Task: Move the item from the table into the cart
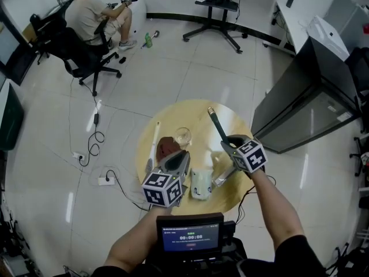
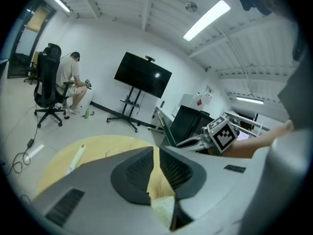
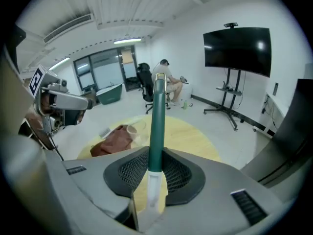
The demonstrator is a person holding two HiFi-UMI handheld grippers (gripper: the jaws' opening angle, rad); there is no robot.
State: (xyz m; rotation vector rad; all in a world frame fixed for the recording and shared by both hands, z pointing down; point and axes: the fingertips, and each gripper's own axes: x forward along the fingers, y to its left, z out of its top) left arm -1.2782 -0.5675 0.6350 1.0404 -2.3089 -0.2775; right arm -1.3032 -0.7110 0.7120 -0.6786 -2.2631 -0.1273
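Note:
My right gripper (image 1: 230, 144) is shut on a long tool with a dark green handle (image 1: 217, 124). The handle rises past the jaws and a pale blade end (image 1: 223, 178) hangs below; the right gripper view shows the handle (image 3: 157, 126) clamped between the pads. It is held above the round yellow table (image 1: 196, 113). My left gripper (image 1: 180, 156) hovers over the table's near side, jaws together with nothing between them (image 2: 157, 163). On the table lie a white brush-like stick (image 1: 154, 140), a brown cloth (image 1: 166, 147), a clear glass (image 1: 183, 136) and a pale green mug (image 1: 200, 184). A dark grey cart (image 1: 300, 97) stands right of the table.
A person sits on an office chair (image 1: 86, 45) at the far left. Cables and a power strip (image 1: 105, 180) lie on the floor left of the table. A wheeled screen stand (image 1: 216, 16) is at the back, and a small display (image 1: 190, 235) sits below my arms.

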